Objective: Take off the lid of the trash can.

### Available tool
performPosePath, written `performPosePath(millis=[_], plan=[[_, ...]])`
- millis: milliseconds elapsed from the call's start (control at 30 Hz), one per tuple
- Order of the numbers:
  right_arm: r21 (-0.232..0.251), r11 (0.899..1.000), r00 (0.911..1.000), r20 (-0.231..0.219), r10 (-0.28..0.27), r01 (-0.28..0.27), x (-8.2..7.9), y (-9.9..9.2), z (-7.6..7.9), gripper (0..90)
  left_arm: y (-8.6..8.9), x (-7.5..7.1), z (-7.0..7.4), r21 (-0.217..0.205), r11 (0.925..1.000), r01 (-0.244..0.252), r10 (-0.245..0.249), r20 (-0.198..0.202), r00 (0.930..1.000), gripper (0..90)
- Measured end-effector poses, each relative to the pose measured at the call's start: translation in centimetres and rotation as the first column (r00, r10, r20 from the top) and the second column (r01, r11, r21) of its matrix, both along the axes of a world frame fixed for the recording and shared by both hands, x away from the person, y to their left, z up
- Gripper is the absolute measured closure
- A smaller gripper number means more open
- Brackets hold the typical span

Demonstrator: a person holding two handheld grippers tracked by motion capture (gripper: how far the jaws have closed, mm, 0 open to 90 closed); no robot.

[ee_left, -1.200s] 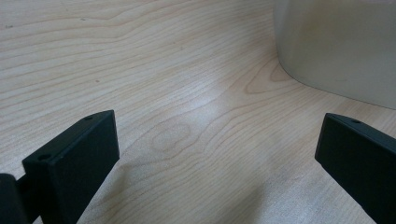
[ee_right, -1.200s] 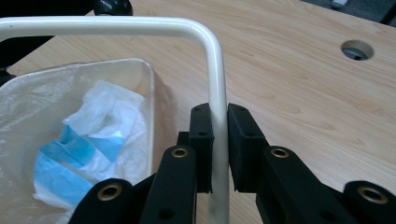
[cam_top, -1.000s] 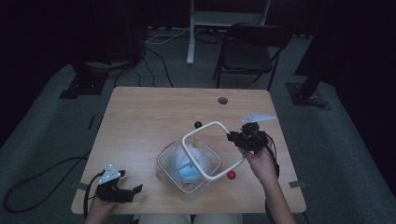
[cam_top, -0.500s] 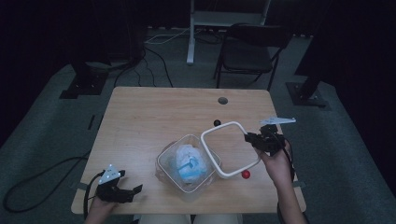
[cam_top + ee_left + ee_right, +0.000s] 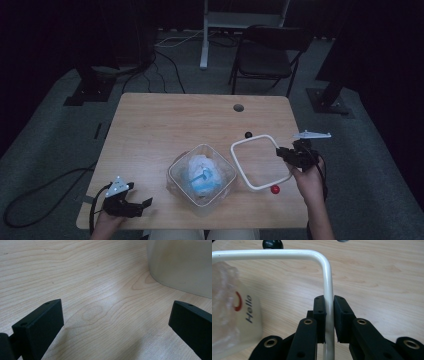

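Observation:
A clear square container [image 5: 201,176] stands on the wooden table, near its front edge, with white and blue stuff inside. Right of it is its clear lid with a white rim [image 5: 256,138], tilted low over the table. My right gripper [image 5: 285,154] is shut on the lid's right edge. In the right gripper view the rim [image 5: 328,285] runs between the two pads, with my right gripper [image 5: 329,301] clamped on it, and the lid's panel reads "Hello". My left gripper [image 5: 145,205] rests open at the front left of the table. In the left gripper view my left gripper [image 5: 117,317] has bare wood between its jaws and the container's wall [image 5: 180,265] ahead to the right.
A small black ball [image 5: 248,134] lies just behind the lid, and a red ball [image 5: 274,189] lies by its front corner. There is a round hole [image 5: 238,107] in the table [image 5: 165,125] near the back edge. A chair [image 5: 270,55] stands beyond the table.
My right gripper has carried the lid to the right and a little lower, off the container to the spot beside it. The left gripper has stayed put.

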State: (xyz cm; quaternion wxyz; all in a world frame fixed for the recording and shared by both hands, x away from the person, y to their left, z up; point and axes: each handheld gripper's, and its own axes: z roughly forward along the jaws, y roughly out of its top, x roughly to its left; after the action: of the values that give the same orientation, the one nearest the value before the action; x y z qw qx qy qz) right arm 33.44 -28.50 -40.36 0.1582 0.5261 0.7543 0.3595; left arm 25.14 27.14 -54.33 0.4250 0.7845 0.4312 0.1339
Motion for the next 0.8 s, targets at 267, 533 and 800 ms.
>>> performPosePath(millis=[267, 533, 800], plan=[[-0.016, 0.999, 0.9983, -0.035, -0.046, 0.046, 0.2, -1.2, -2.3, 80.5, 0.0, 0.0, 0.0, 0.000, 1.0000, 0.000, 0.000, -0.006, 1.0000, 0.3], [-0.014, 0.996, 0.9932, -0.073, -0.090, 0.090, 0.4, -1.8, -5.4, 80.3, 0.0, 0.0, 0.0, -0.001, 1.0000, 0.000, 0.000, -0.002, 1.0000, 0.3], [-0.028, 0.994, 0.9873, -0.114, -0.111, 0.109, 0.5, -1.9, -8.3, 80.1, 0.0, 0.0, 0.0, 0.001, 1.0000, 0.001, -0.001, 0.001, 1.0000, 0.2]])
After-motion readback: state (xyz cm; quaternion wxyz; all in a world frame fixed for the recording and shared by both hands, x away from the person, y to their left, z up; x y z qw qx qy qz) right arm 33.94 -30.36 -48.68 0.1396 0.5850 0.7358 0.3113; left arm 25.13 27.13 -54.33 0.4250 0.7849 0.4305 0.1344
